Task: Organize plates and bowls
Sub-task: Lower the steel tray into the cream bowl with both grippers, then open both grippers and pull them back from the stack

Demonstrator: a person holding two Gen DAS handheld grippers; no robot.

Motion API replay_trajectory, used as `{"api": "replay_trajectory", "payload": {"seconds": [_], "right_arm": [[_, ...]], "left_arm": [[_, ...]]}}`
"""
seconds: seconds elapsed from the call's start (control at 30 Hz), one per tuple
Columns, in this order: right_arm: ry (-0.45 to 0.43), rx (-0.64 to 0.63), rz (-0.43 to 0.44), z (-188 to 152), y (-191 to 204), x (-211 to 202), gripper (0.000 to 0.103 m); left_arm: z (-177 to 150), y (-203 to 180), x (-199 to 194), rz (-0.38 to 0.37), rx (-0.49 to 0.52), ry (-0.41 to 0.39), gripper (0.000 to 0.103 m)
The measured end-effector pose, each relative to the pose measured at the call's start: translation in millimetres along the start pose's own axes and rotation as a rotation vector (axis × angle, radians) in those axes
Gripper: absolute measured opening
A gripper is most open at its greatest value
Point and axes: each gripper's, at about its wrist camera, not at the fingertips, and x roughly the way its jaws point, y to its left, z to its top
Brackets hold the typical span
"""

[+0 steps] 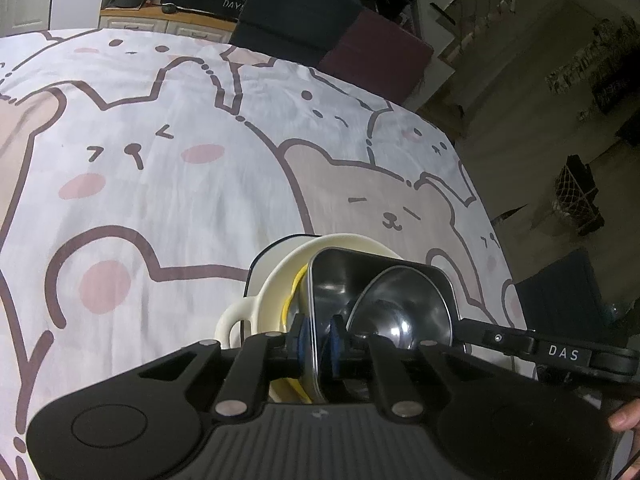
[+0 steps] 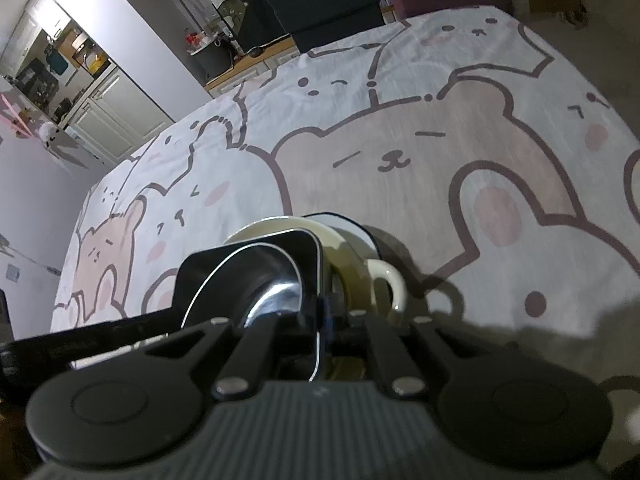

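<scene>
A stack stands on the bear-print tablecloth (image 1: 160, 200). At the bottom lies a dark-rimmed plate (image 1: 276, 246); on it sits a cream two-handled bowl (image 1: 276, 280) (image 2: 352, 256) with something yellow (image 1: 290, 296) inside. A square steel dish (image 1: 340, 272) (image 2: 296, 240) rests in the bowl and holds a round steel bowl (image 1: 400, 304) (image 2: 272, 280). My left gripper (image 1: 318, 340) straddles the dish's near-left rim; a thin gap shows beside the inner blue pad. My right gripper (image 2: 320, 320) is shut on the opposite rim.
Dark and maroon seat cushions (image 1: 296, 12) stand against the table's far edge. The cloth drops off to the floor on the right (image 1: 500, 220). A cluttered counter (image 2: 248, 60) lies beyond. A person's fingertip (image 1: 624, 420) shows at the lower right.
</scene>
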Motion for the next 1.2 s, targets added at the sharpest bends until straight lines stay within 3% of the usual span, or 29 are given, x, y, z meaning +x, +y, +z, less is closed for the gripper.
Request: {"api": "replay_trajectory", "payload": {"seconds": [0.43,0.5,0.57,0.67,1.03,1.2], "right_arm": [[-0.011,-0.038,-0.026,-1.4,1.2,-10.2,0.01],[-0.016,-0.046,-0.029,-1.5,2.3,-14.2,0.016],[-0.032,-0.063,-0.039,-1.0,3.8,-19.0,0.03],[-0.066,-0.087,-0.047,-1.8,6.2,-28.1,0.048],[-0.187,-0.168,-0.082,-9.9,14.9,-65.0,0.08],[-0.271,-0.164,-0.095,-15.0,10.3,-91.6,0.096]], "left_arm": [[-0.3,2.2,-8.3,0.015,0.022,-0.003,0.026],[-0.2,1.2,-10.6,0.018,0.029,-0.006,0.029],[-0.1,-0.4,-13.7,0.02,0.037,-0.011,0.034],[-0.6,-3.4,-19.7,0.029,0.054,-0.025,0.05],[-7.5,-18.8,-59.4,0.058,0.113,-0.129,0.102],[-12.8,-32.0,-85.1,0.086,0.144,-0.206,0.103]]}}
